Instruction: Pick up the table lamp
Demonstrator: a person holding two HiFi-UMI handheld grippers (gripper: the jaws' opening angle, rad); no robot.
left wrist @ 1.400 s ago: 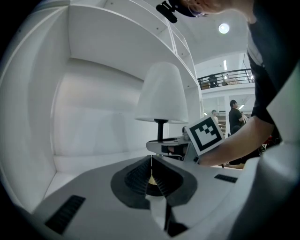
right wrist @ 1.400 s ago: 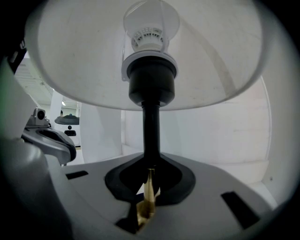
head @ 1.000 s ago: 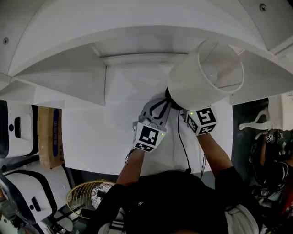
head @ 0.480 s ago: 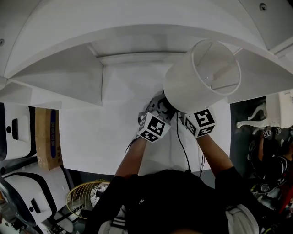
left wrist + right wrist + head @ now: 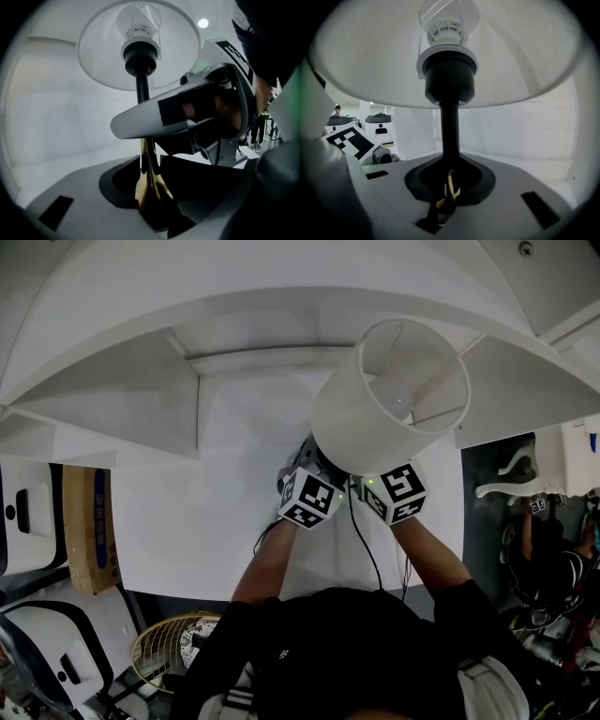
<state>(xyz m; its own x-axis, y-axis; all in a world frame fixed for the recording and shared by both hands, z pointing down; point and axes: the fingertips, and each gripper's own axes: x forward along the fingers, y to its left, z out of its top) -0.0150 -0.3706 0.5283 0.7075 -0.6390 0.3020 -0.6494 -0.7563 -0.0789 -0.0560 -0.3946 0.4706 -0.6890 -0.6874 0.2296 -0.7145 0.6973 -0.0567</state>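
- Head view: the table lamp (image 5: 389, 395) is hanging tilted over the white surface (image 5: 187, 521), with the shade's open end facing up and to the right. Whether its base is clear of the surface is not showing. The left gripper (image 5: 309, 474) and the right gripper (image 5: 380, 486) are meeting just under the shade. The black cord (image 5: 364, 545) is trailing down towards the person and may well snag or drag during a lift.
- Left gripper view: the left gripper's fingers (image 5: 70, 192) have just been opening and are now standing wide. The brass stem (image 5: 146, 173) is rising between them with a dark gap on each side, so nothing is being pressed. One finger of the right gripper is crossing the stem just above. A careless re-closing here could knock that finger.
- Right gripper view: the right gripper's fingers (image 5: 543, 187) are standing narrow, pinching the thin lower stem, with the black socket (image 5: 450, 75) and the shade towering overhead. This one grip is probably carrying the whole top-heavy lamp, so the slim stem could swivel or slide through it.
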